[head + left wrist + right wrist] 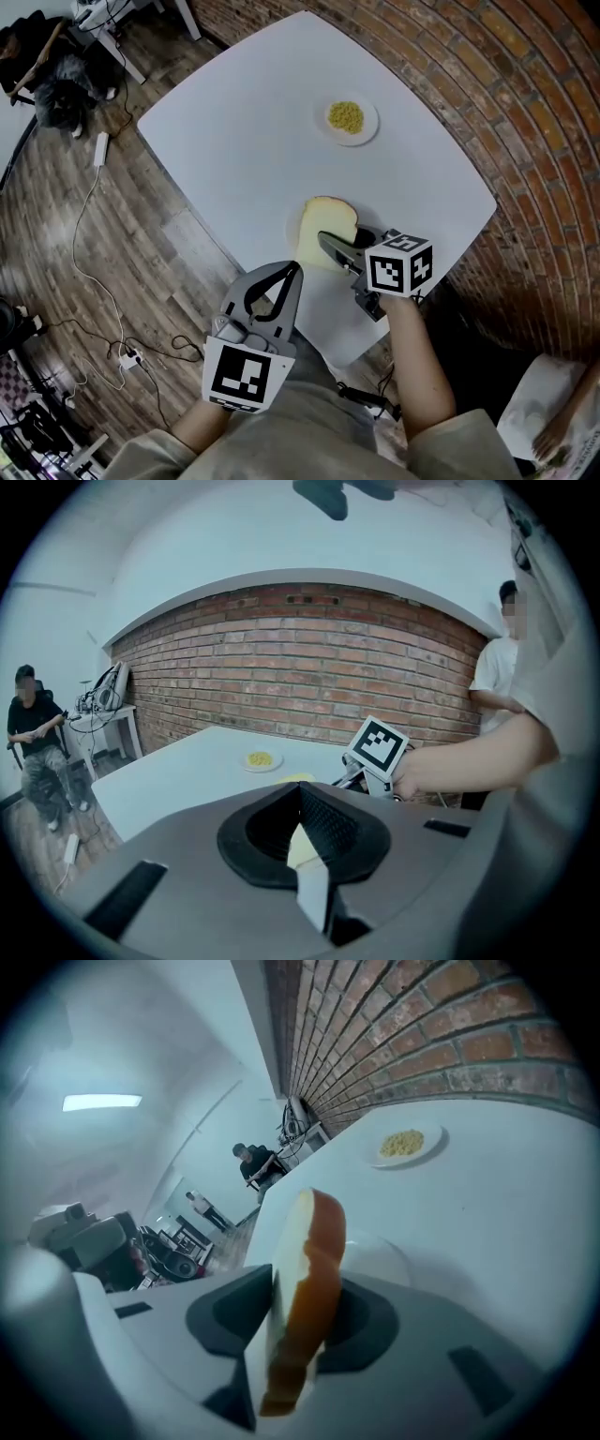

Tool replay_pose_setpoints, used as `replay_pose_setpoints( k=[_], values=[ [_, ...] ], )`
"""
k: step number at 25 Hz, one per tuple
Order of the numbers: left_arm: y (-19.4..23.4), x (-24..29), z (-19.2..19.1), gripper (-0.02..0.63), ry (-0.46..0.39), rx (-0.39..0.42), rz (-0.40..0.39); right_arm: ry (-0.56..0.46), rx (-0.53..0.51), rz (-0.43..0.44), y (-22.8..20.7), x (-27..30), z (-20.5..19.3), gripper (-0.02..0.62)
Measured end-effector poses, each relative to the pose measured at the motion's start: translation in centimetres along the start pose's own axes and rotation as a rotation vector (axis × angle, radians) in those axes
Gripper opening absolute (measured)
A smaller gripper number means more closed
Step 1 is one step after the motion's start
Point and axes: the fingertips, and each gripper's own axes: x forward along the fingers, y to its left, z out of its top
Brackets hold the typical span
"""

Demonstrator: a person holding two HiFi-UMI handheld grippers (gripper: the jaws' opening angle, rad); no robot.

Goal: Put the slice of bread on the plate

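Note:
My right gripper [325, 243] holds a slice of bread [326, 228], pale with a brown crust, by its near edge. In the right gripper view the bread [305, 1288] stands on edge between the jaws and I see no gap at the pads. A white plate [380, 1255] lies on the white table [234, 141] just under and beyond the slice. My left gripper [295, 270] hovers at the table's near edge, left of the bread, jaws shut and empty [302, 844].
A small plate of yellow kernels [346, 120] sits further back on the table. A brick wall [525, 112] runs along the right side. Cables and a power strip [101, 148] lie on the wooden floor at left. A person sits far left [33, 733].

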Motion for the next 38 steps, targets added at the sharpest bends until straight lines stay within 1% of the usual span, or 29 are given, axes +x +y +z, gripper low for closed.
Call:
replay_pose_setpoints(
  k=[2,6,8,11,13,16,23,27,29,34,36,38],
  values=[
    [0.1,0.0,0.0,0.011,0.002,-0.003,0.004,0.009,-0.042,-0.04,-0.3,0.1,0.0,0.138],
    [0.3,-0.1,-0.1,0.011,0.007,-0.008,0.008,0.038,-0.151,-0.14,-0.8,0.6,0.3,0.184],
    [0.3,-0.1,-0.1,0.011,0.006,-0.009,0.009,0.045,-0.199,-0.188,-1.0,0.7,0.5,0.222],
    [0.3,-0.4,-0.3,0.011,0.007,-0.011,0.008,0.055,-0.244,-0.247,-1.4,0.6,0.5,0.256],
    [0.3,-0.5,-0.3,0.011,0.009,-0.013,0.008,0.057,-0.246,-0.279,-1.8,0.5,0.5,0.265],
    [0.2,-0.5,-0.3,0.011,0.004,-0.013,0.011,0.049,-0.254,-0.332,-2.5,0.2,0.4,0.305],
    [0.1,-0.7,-0.3,0.011,0.003,-0.009,0.011,0.045,-0.242,-0.403,-3.6,-0.1,0.2,0.343],
    [0.1,-0.9,-0.3,0.011,-0.001,-0.01,0.009,0.052,-0.269,-0.455,-4.2,-0.3,0.2,0.383],
    [0.1,-1.0,-0.2,0.011,-0.002,-0.011,0.009,0.025,-0.25,-0.45,-4.0,-0.5,0.4,0.383],
    [-0.1,-1.1,0.0,0.011,-0.008,-0.01,0.004,-0.099,-0.175,-0.444,-3.1,-2.4,1.8,0.382],
    [-0.3,-1.1,0.1,0.011,-0.01,-0.012,0.0,-0.121,-0.15,-0.436,-2.9,-2.8,1.9,0.38],
    [-0.6,-1.0,0.3,0.011,-0.016,-0.01,-0.009,-0.137,-0.131,-0.43,-2.8,-3.2,1.8,0.359]
  ],
)
